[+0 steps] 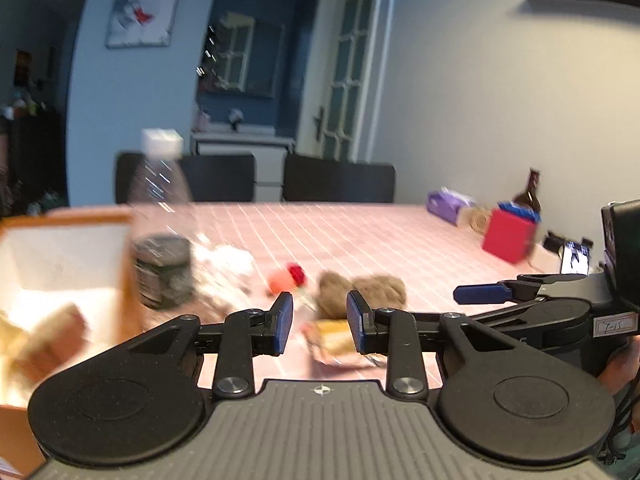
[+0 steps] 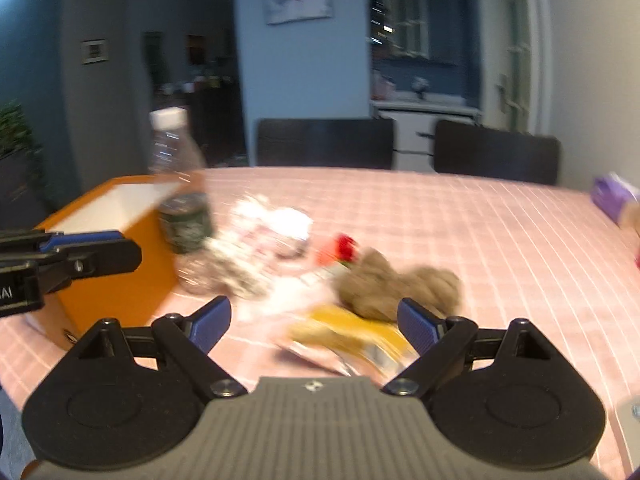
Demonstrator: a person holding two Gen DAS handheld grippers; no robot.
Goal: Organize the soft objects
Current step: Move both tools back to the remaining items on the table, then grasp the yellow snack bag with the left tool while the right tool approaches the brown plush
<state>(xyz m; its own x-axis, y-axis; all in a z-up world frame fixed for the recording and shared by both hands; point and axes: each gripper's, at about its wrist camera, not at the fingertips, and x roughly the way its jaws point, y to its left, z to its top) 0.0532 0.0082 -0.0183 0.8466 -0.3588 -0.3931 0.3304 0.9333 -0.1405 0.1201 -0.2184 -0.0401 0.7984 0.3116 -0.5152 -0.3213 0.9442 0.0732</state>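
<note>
Left tongs (image 1: 319, 322) stand partly spread, blue ribbed pads parallel, pinching nothing; right tongs (image 2: 314, 322) gape wider, likewise bare. Both hover over the surface (image 2: 480, 248), covered in a pink cloth with a white grid.

Soft things lie in a blurred heap at about 12 o'clock from each pair of tongs: a lumpy tan plush toy (image 2: 394, 284), a glossy yellow packet (image 2: 352, 336) just nearer than it, crinkled white and clear wrappers (image 2: 272, 232) toward 11 o'clock, and a small red-and-orange item (image 2: 340, 250) touching the plush.

An orange box (image 2: 116, 280) with a white inside stands open at 10 o'clock, holding tan and brown pieces (image 1: 52, 336) (seen only from the left wrist). A clear plastic bottle (image 2: 180, 196), white cap, dark label unreadable, stands against the box's corner.

At 2 o'clock from the left tongs sit a red box (image 1: 508, 238), a purple pack (image 1: 446, 202) and a brown glass bottle (image 1: 530, 194).

Open cloth stretches past the heap to the far edge, where two dark chairs (image 2: 496, 152) stand.
</note>
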